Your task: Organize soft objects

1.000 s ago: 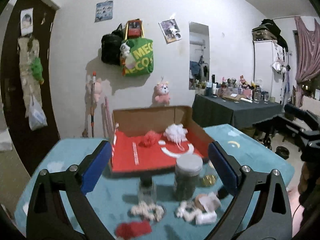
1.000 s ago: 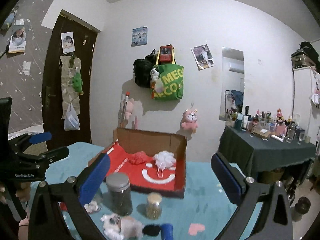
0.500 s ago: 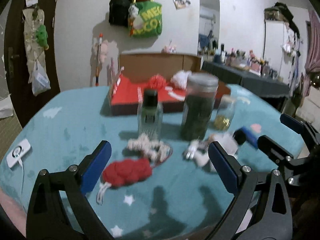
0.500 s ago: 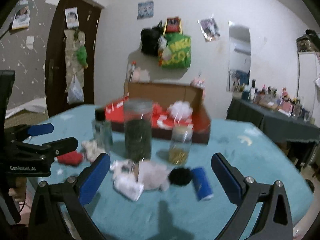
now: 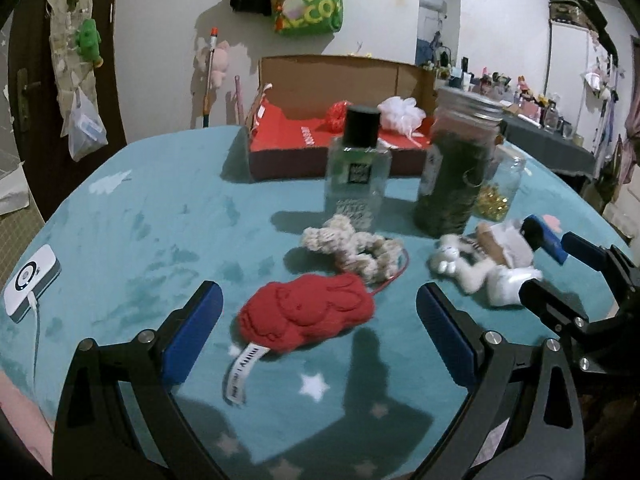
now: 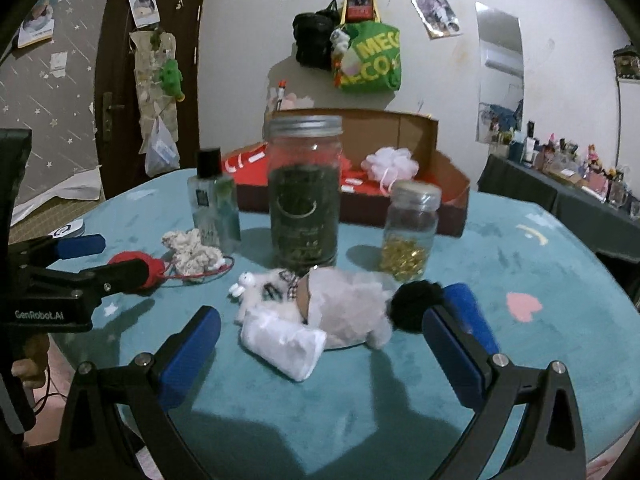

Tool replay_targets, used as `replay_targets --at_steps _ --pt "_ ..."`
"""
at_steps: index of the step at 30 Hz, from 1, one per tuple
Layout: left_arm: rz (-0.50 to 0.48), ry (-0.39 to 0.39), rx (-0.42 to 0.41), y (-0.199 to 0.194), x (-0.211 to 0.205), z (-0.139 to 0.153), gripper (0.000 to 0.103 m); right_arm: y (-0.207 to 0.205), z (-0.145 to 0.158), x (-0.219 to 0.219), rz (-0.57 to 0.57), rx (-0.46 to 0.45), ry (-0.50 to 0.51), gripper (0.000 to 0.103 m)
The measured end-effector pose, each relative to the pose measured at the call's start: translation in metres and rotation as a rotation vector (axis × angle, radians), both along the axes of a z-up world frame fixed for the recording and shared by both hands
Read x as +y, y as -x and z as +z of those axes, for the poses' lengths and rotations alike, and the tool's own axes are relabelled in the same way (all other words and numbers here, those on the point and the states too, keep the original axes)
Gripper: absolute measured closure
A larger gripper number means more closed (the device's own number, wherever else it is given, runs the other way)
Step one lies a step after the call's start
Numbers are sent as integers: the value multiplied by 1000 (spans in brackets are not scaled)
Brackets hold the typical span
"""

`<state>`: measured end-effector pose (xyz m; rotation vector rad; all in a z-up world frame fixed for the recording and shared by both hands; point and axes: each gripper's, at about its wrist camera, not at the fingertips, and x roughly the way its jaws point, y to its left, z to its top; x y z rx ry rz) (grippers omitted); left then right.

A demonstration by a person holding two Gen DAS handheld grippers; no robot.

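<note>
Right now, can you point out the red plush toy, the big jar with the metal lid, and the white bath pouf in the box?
red plush toy [image 5: 306, 314], left wrist view, middle of its embossed body.
big jar [image 6: 304, 204], right wrist view, dark-filled glass body.
white bath pouf [image 6: 390, 164], right wrist view, centre of its ruffles.

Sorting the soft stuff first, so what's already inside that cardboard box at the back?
The cardboard box holds a white mesh puff and a red puff on a red lining. Jars hide its right part.
</note>
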<state>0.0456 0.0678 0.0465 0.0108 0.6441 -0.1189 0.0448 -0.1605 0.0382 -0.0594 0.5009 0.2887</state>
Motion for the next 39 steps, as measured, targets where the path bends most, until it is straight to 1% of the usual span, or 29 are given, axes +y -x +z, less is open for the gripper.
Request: replay_targets --at_steps 2,4,5,6,7,8,9,10,11,12,14,15,18,21,25,28,31,34,35,37,38,39 --pt "-2 6 12 -4 4 -3 4 -2 -3 4 9 10 5 0" --pt "-6 13 30 -8 7 -6 4 -3 -6 7 15 11 18 3" --pt "-9 15 38 -10 8 -8 5 -4 -8 10 20 13 27 9" --pt "-12 16 51 -13 9 -11 7 -4 -10 12 26 17 37 14" --pt "-13 17 59 -15 10 -14 12 -6 -12 14 33 25 44 17" --pt "-16 18 67 -17 11 -16 28 -6 -14 15 39 31 47 24" --pt "-19 21 79 -19 11 -20 31 -6 -15 16 43 33 48 35" --pt "-22 26 97 -21 12 -24 31 -5 -16 17 37 24 57 41" --pt "-18 26 103 -23 12 -26 34 -4 -16 17 35 13 64 55" --pt "-22 22 83 -21 11 -26 35 -2 -16 16 40 3 63 73" --pt "-34 22 68 -18 9 -25 38 0 -14 14 52 1 46 76" --pt "-38 23 58 -16 8 -24 38 2 -14 13 57 -3 39 80" --pt "-48 24 29 -9 4 -18 38 8 -9 9 60 -26 26 81" --pt "-70 27 -10 1 -4 -6 38 11 -2 8 61 -45 23 81" --pt "-104 28 -40 9 -16 5 38 13 5 -1 58 -52 -7 81" --pt "-119 31 -55 13 -22 12 38 13 9 -5 50 -62 -4 81" --pt "-119 6 -92 14 -27 21 38 11 13 -8 49 -65 -9 81" --pt "-108 -13 -134 6 -26 38 38 8 17 -13 45 -68 -14 81" --pt "-108 -9 -140 2 -24 41 38 8 18 -14 45 -68 -20 81" --pt "-132 19 -112 -8 -23 46 38 7 20 -17 40 -63 -33 81" --pt "-146 21 -92 -12 -24 44 38 7 20 -18 38 -61 -35 81" --pt "-135 -4 -85 -15 -25 43 38 8 20 -19 35 -65 -37 81"
